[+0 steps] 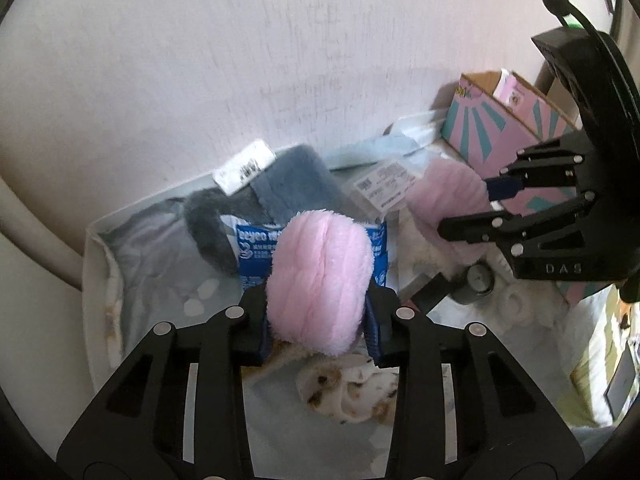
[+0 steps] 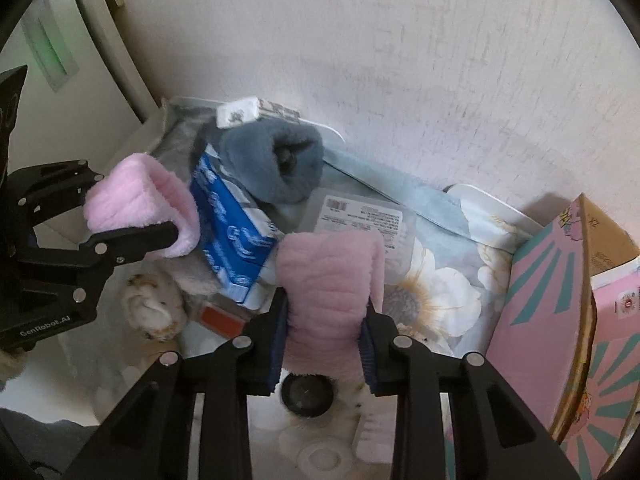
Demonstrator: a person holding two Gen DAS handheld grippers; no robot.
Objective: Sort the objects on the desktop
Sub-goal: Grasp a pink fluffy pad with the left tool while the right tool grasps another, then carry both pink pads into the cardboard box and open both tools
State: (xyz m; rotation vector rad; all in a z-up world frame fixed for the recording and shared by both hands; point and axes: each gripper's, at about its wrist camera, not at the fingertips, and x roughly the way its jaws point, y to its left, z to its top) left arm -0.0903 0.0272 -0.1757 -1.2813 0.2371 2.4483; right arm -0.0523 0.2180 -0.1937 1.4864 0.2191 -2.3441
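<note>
My left gripper [image 1: 320, 330] is shut on a pink fluffy slipper [image 1: 320, 280] and holds it above the cluttered desk; it also shows in the right wrist view [image 2: 136, 216] at the left with that slipper [image 2: 140, 200]. My right gripper [image 2: 326, 344] is shut on a second pink fluffy slipper [image 2: 330, 280]; it also shows in the left wrist view [image 1: 476, 210] at the right, with its slipper [image 1: 444, 196]. A grey fluffy slipper [image 2: 272, 160] lies by the wall, partly on a blue tissue pack [image 2: 232, 232].
A pink and teal cardboard box [image 2: 560, 312] stands at the right. A clear plastic case with a label [image 2: 360, 216], a white plush toy [image 2: 156, 308] and a small dark round jar [image 2: 306, 396] lie on the floral cloth. The wall is close behind.
</note>
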